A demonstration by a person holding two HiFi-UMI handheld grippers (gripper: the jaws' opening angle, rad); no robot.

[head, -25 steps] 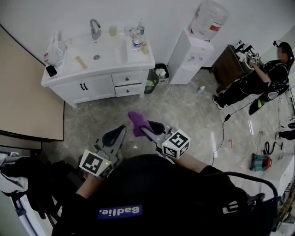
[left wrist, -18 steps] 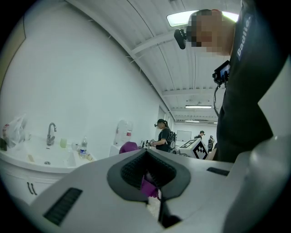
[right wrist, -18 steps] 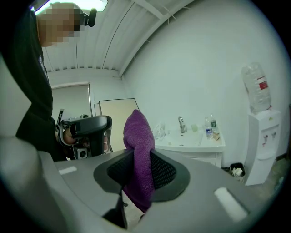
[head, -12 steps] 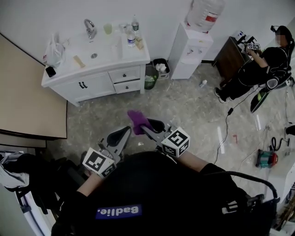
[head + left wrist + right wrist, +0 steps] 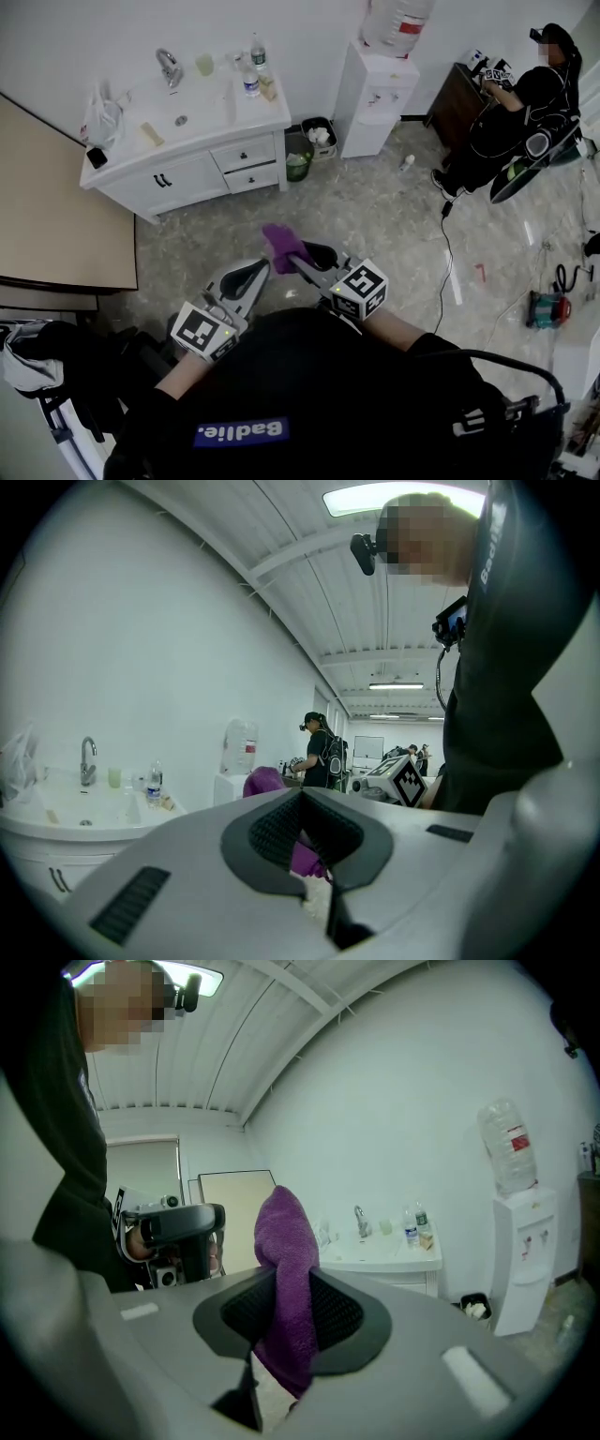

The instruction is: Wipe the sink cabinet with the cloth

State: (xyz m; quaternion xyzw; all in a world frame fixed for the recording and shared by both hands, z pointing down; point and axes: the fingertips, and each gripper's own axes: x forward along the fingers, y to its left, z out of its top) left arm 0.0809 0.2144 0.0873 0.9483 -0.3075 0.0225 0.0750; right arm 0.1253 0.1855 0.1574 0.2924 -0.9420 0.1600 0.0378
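Nearest in the head view, the dark top [image 5: 281, 394] carries white print that reads about "Badlie.", seen reversed. Each tool bears a cube with square black-and-white markers; no other text is legible on them.

Right tool [image 5: 300, 257]: clamped on the purple cloth [image 5: 281, 246]. In the right gripper view the cloth stands upright between the jaws, one fold above the tips and one hanging below. Left tool [image 5: 251, 272]: jaws closed tip to tip, nothing between them. The two tools sit side by side, just apart.

Governing relation: the sink cabinet [image 5: 202, 169] lies at 11 o'clock from the cloth, well apart, with bare floor [image 5: 375, 216] between. Its long axis runs roughly from 8 to 2 o'clock, drawer fronts facing the person. Neither tool is within reach; judged from this, an approach comes first, and wiping has not begun.

On the surface [image 5: 216, 103]: faucet [image 5: 169, 66], cup [image 5: 204, 64], two bottles [image 5: 248, 82], labels too small to read, and a plastic bag [image 5: 101, 117] at the left end.

Farther, at 1 o'clock: a water dispenser [image 5: 375, 98], its jug label red, unreadable.
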